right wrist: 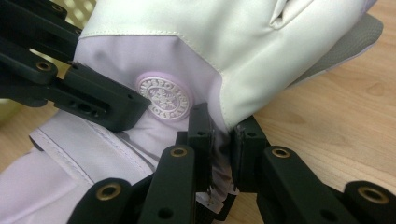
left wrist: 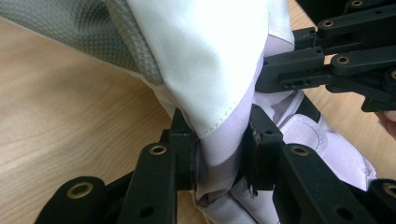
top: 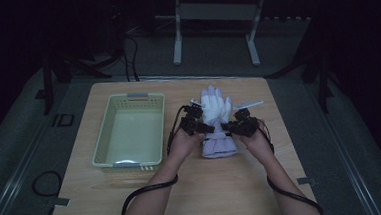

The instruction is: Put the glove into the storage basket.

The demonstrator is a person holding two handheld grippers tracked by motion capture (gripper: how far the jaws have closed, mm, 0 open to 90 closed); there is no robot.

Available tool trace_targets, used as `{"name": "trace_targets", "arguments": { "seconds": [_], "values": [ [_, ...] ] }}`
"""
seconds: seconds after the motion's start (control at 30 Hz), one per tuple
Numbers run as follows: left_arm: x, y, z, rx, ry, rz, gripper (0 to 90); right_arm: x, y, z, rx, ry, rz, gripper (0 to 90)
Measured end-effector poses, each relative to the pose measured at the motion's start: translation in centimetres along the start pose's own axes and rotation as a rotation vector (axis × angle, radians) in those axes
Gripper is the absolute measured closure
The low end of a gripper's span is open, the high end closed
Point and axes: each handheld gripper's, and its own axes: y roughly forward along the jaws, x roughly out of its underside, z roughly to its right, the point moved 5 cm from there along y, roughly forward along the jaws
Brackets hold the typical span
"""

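1. One glove lay on the wooden table, right of centre, fingers pointing away from the person, cuff toward them.
2. The glove was white over the fingers and back and pale lilac at the wrist and cuff, with a round embossed badge near the wrist and a grey textured patch on one side.
3. The left gripper was clamped on the glove's left edge; in the left gripper view a fold of lilac fabric was pinched tight between its jaws.
4. The right gripper was clamped on the glove's right edge; the right gripper view showed fabric squeezed in the narrow gap between its jaws, just below the white seam.
5. Two grippers, one per hand, sat opposite each other across the wrist area, with the glove between them.
6. One pale green basket stood on the table left of the glove, near the left gripper but apart from it.
7. The left gripper and forearm sat between the glove and the basket.
8. Two black cables trailed from the grippers toward the table's near edge.
9. A metal stand stood on the floor beyond the table, well apart.
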Motion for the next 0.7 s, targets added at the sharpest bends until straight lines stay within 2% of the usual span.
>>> {"name": "trace_targets", "arguments": {
  "seconds": [0.27,0.43,0.47,0.7],
  "values": [
    [-1.3,-2.5,1.3,0.011,0.048,0.018,69.2,-1.6,-2.7,-0.8,-0.015,-0.012,0.051,80.5],
    [-2.1,-3.8,2.0,0.002,0.078,0.017,69.2,-2.6,-4.1,-1.4,-0.015,-0.025,0.080,80.5],
    [-2.5,-4.5,2.2,-0.004,0.090,0.015,69.2,-2.8,-4.3,-1.6,-0.016,-0.027,0.084,80.5],
    [-2.8,-6.7,2.0,-0.007,0.106,0.012,69.2,-4.2,-5.1,-2.9,-0.028,-0.044,0.105,80.4]
  ]
}}
